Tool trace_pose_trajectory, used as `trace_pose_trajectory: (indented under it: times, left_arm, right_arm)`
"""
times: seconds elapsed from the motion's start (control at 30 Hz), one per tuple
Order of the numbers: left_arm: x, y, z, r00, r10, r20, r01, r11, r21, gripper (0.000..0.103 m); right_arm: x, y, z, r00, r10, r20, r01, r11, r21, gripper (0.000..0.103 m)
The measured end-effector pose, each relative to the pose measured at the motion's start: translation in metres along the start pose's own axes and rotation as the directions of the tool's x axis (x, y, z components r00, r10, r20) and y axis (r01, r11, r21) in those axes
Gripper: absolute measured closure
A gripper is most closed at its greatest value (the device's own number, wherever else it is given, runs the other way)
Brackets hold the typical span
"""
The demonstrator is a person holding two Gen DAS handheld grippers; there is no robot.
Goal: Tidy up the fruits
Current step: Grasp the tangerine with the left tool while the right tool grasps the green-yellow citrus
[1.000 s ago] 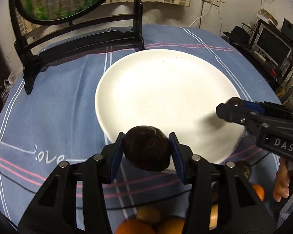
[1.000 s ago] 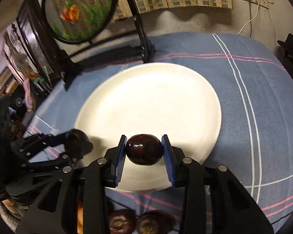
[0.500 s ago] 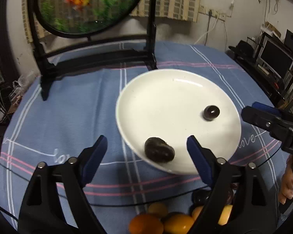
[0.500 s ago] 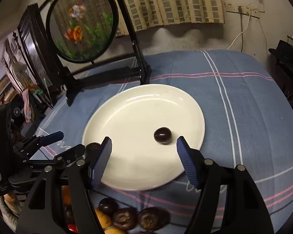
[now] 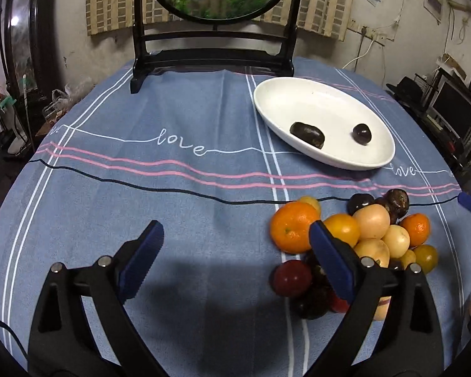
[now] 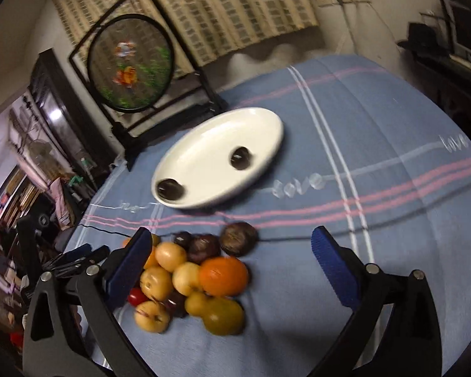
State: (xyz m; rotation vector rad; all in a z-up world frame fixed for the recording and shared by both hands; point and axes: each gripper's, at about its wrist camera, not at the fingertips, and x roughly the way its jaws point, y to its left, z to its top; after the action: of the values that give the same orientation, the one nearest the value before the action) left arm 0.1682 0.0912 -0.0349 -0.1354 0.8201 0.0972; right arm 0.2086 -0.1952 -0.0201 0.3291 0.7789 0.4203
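Both claws wide open and empty above the fruit pile.

Pile (image 5: 358,238) lies right of the left gripper (image 5: 235,260) and left of the right gripper (image 6: 232,267); plate (image 5: 285,94) beyond.

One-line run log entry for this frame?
left tongs: open, empty | right tongs: open, empty | plate: two dark fruits | fruit pile: on cloth

Surface (image 5: 141,188) under blue striped cloth carries: white plate (image 5: 329,157), fruit pile (image 5: 361,238) near it, black framed stand (image 5: 213,59) at far edge.
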Motion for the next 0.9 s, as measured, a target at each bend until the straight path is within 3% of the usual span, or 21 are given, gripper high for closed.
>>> trace_pose_trajectory:
  times: [0.13, 0.23, 0.47, 0.53, 0.63, 0.67, 0.73, 0.8, 0.9]
  left_arm:
    - [-0.001, -0.011, -0.002, 1.0, -0.011, 0.027, 0.01, 0.999, 0.04, 0.008]
    - [0.011, -0.02, -0.002, 1.0, -0.01, 0.001, 0.01, 0.996, 0.083, 0.008]
    - [0.028, -0.02, 0.0, 0.998, 0.056, -0.009, -0.055, 0.991, 0.122, 0.002]
    - [0.022, -0.006, 0.004, 0.994, 0.104, 0.013, -0.105, 0.99, 0.09, 0.002]
    - [0.017, 0.032, 0.01, 0.961, 0.274, 0.019, -0.274, 0.961, -0.024, 0.002]
    - [0.016, 0.042, 0.011, 0.956, 0.293, 0.009, -0.292, 0.954, -0.064, 0.002]
    - [0.013, 0.065, 0.011, 0.977, 0.214, -0.018, -0.214, 0.962, -0.171, 0.002]
    - [0.012, 0.07, 0.008, 0.993, 0.118, -0.027, -0.122, 0.969, -0.215, 0.002]
    - [0.018, 0.053, 0.005, 0.996, 0.071, -0.047, -0.077, 0.985, -0.152, 0.002]
  right_arm:
    - [-0.003, -0.004, -0.001, 0.999, -0.039, 0.021, 0.039, 0.999, 0.002, 0.001]
    - [0.007, -0.004, -0.002, 0.999, -0.043, -0.02, 0.043, 0.999, 0.002, 0.001]
    - [0.01, -0.005, -0.003, 0.997, -0.064, -0.044, 0.064, 0.998, -0.013, 0.001]
    - [0.008, -0.008, -0.002, 0.997, -0.066, -0.041, 0.066, 0.998, -0.007, 0.001]
    - [0.006, -0.008, -0.001, 0.997, -0.06, -0.038, 0.06, 0.998, -0.001, 0.001]
    - [0.005, -0.008, -0.001, 0.998, -0.058, -0.037, 0.058, 0.998, 0.0, 0.001]
    - [0.004, -0.008, -0.001, 0.998, -0.049, -0.037, 0.049, 0.999, 0.001, 0.001]
    - [0.004, -0.007, -0.002, 0.998, -0.042, -0.04, 0.042, 0.999, 0.004, 0.001]
    - [0.006, -0.009, -0.002, 0.998, -0.04, -0.046, 0.04, 0.999, 0.009, 0.001]
